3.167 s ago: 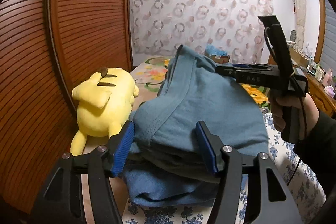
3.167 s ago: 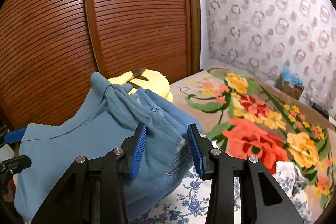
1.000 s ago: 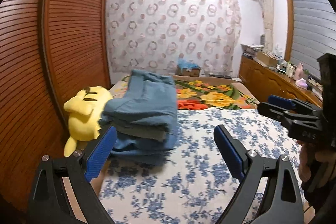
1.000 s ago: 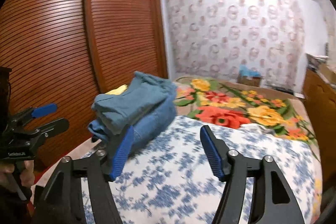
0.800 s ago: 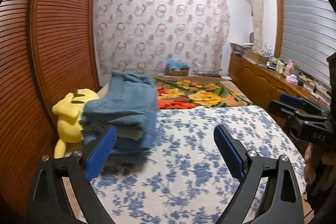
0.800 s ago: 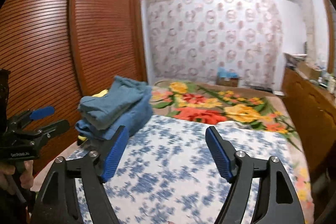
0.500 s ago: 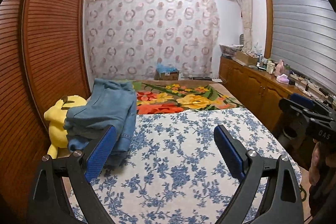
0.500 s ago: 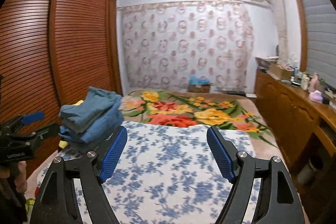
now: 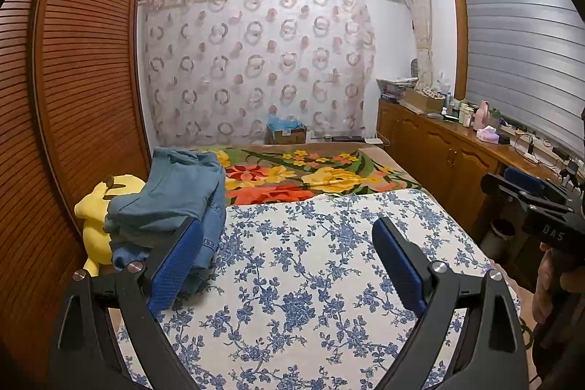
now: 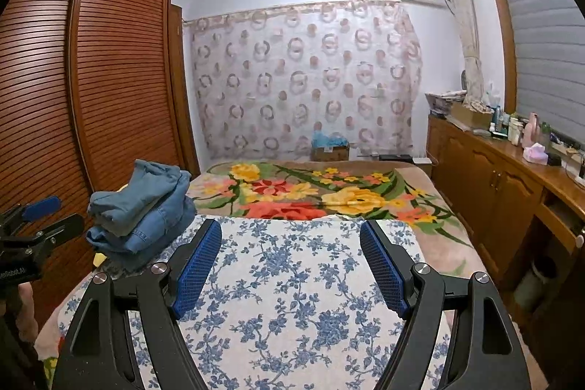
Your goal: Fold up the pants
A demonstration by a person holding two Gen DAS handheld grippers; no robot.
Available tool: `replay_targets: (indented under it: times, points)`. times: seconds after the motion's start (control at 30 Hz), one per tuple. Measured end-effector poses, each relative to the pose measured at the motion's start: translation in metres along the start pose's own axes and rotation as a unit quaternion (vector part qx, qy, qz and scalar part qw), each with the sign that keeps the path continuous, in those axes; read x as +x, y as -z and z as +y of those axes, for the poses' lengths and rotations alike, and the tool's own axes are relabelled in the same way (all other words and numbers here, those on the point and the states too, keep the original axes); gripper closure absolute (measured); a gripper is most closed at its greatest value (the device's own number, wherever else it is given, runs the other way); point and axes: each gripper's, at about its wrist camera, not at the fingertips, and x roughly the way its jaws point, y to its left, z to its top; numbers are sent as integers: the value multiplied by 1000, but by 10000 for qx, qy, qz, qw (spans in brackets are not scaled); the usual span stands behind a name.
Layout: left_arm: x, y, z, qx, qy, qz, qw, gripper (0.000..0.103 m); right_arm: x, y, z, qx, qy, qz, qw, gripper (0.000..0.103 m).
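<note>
Quick rundown from my end, left to right. Far left is the slatted wooden wardrobe (image 9: 73, 90), running right along the bed's left edge. Squeezed against it I count one yellow plush toy (image 9: 93, 214), and just beside that one stack of folded pants (image 9: 172, 196). All denim blue; I can't tell how many pairs are in the pile, but I make out at least three layers in the right wrist view. The stack sits at the left edge of the bed, partly on the blue floral sheet (image 9: 303, 265), with the top layers leaning toward the wardrobe.

My left gripper (image 9: 289, 262) hangs over the sheet with its fingers spread wide, nothing between them; the left pad overlaps the stack's near corner in view, but I can't tell if it's touching. Right gripper (image 10: 292, 269) is the same deal: fingers wide apart, holding nothing, over the middle of the sheet.

The middle and right of the sheet give me loads of room. Beyond it there's one orange-and-yellow flowered blanket (image 10: 321, 196), then one cardboard box (image 10: 329, 150) by the curtain with something blue in it. Along the right runs a wooden worktop (image 10: 512, 163) cluttered with bottles, close to the bed's right edge.
</note>
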Motion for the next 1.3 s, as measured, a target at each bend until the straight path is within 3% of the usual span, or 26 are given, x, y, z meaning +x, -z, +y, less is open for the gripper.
replay_targets:
  times: [1.3]
  points:
    - [1,0,-1,-11,-10,2,10000,9,-2,6,-16,-37,23,-57,10000,23]
